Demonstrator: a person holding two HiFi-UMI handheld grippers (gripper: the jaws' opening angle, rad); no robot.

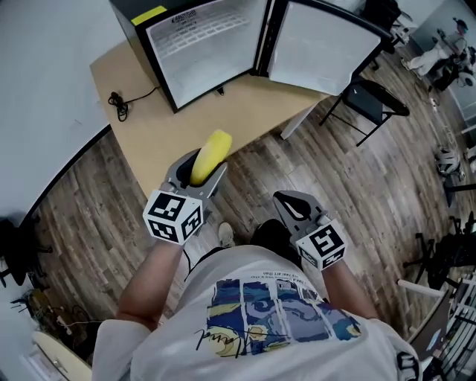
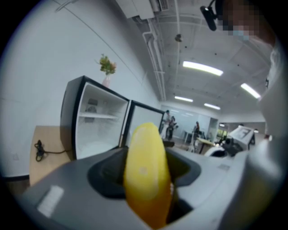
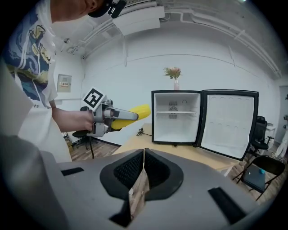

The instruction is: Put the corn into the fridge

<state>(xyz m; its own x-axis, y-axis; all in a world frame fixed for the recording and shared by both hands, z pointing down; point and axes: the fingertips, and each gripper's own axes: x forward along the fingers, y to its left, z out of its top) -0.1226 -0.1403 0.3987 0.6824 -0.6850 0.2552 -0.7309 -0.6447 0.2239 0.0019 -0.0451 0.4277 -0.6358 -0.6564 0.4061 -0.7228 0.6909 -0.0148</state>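
The left gripper (image 1: 199, 173) clamps the yellow corn cob (image 1: 211, 152), aimed at the open black mini fridge (image 1: 204, 45) for loading; right gripper (image 1: 291, 202) closed, empty.

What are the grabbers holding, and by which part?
The left gripper holds the corn by its near end, tip sticking out front. The right gripper is shut, holding nothing.

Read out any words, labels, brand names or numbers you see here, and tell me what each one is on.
No text here is legible.
Printed label inside the fridge: too small to read.
Cursive script on the T-shirt: illegible.
Wall notice: blurred, unreadable.
Yellow sticker on the fridge top: no legible print.
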